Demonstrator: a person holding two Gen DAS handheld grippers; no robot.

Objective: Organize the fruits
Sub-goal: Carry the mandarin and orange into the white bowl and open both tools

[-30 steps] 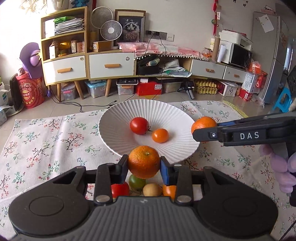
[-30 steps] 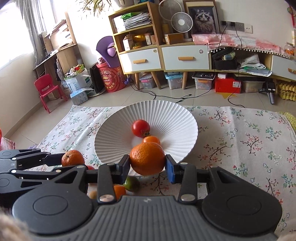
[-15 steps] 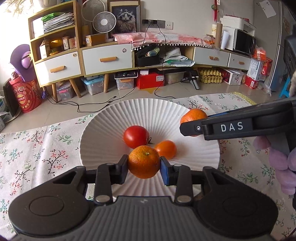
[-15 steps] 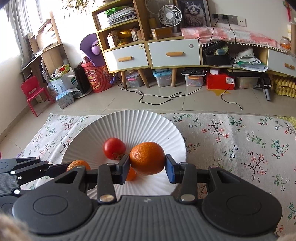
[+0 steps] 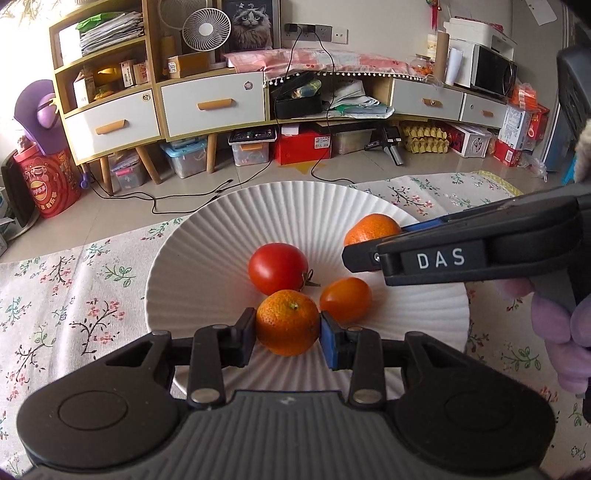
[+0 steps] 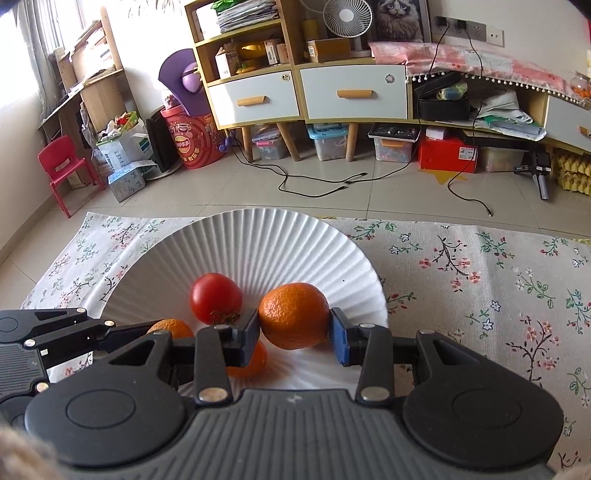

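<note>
Small orange fruit [image 6: 246, 360] half hidden behind right tongs [image 6: 294, 338]

Floral tablecloth [image 6: 480, 280] spread on tiled floor [image 6: 221, 192]. Behind: wooden cabinet with white drawers [image 5: 214, 105], small white desk fan [image 5: 201, 27], framed cat picture [image 5: 251, 22], red storage box [image 5: 303, 146], microwave [image 5: 493, 74], egg trays [image 5: 424, 138], red child's chair [image 6: 62, 166], black cables [image 6: 314, 181].

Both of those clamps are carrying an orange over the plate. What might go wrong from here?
The white plate is crowded: the left gripper holds its mandarin close by the small orange tomato and red tomato, so letting go may nudge them rolling. The right gripper holds its mandarin near the rim side; released there, it might roll onto the floral cloth.
</note>
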